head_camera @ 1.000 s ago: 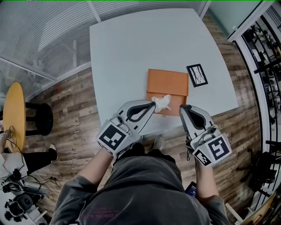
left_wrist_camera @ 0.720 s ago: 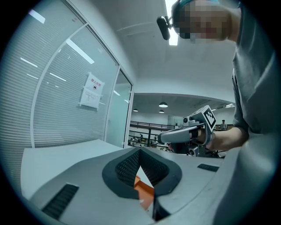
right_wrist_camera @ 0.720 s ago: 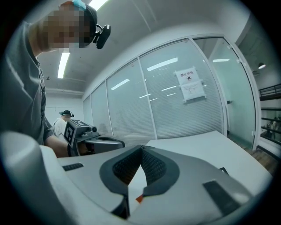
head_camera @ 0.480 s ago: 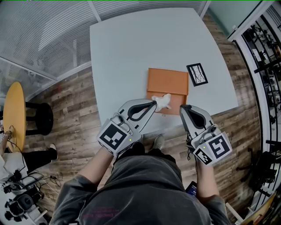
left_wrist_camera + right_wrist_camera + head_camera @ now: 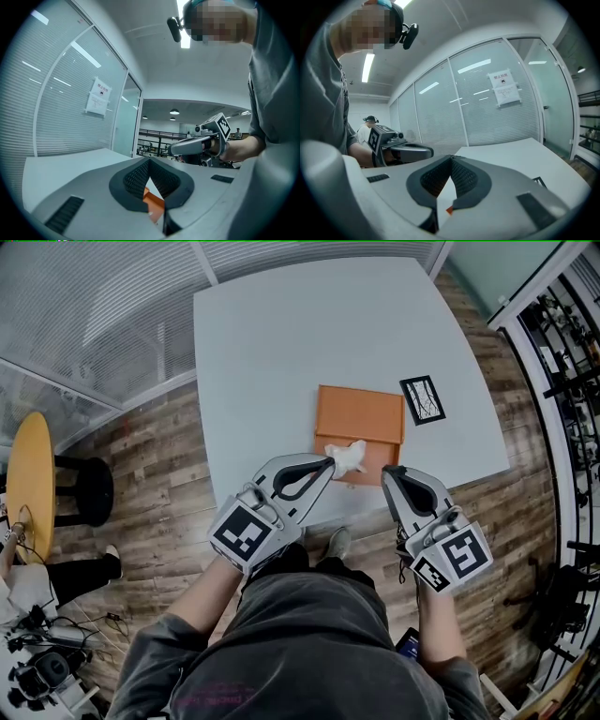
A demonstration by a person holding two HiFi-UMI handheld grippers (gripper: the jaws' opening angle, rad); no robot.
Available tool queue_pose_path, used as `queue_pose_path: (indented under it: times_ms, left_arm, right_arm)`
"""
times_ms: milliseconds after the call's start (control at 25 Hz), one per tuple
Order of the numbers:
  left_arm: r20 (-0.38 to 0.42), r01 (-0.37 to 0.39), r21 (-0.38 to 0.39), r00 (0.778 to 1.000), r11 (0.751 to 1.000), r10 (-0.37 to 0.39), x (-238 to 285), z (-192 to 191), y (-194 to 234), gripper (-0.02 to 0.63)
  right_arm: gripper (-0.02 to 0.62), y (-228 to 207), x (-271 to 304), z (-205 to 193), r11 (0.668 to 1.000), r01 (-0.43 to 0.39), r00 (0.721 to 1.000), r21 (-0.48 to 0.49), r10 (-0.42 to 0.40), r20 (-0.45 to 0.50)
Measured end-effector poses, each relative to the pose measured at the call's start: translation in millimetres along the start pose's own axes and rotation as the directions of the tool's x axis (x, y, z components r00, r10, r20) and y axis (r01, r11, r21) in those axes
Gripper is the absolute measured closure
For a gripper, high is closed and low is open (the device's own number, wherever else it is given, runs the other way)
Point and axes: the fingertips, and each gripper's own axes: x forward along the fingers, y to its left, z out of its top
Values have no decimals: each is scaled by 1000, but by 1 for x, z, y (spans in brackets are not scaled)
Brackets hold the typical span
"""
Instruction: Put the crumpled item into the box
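A white crumpled item [image 5: 348,457] lies at the near edge of a flat orange box [image 5: 360,418] on the grey table [image 5: 300,343]. My left gripper [image 5: 329,462] is shut, with its tip right beside the crumpled item's left side; whether they touch I cannot tell. In the left gripper view the left gripper [image 5: 150,159] has its jaws closed at the tip with nothing between them, and the orange box [image 5: 153,201] shows through the gap behind. My right gripper [image 5: 388,471] hangs shut and empty off the box's near right corner. The right gripper [image 5: 451,157] shows closed tips in its own view.
A black-and-white marker card [image 5: 422,399] lies just right of the box. The table's near edge runs under both grippers, over wooden floor. A yellow round table [image 5: 28,484] and black stool [image 5: 89,493] stand left, shelving [image 5: 572,381] right, glass walls behind.
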Motion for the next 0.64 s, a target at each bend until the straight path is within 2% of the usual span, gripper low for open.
queue_pose_path:
  times_ms: [640]
  left_arm:
    - [0, 5, -7, 1000, 1000, -5, 3, 0, 0, 594]
  right_arm:
    - [594, -1, 3, -1, 1000, -3, 1000, -2, 3, -12]
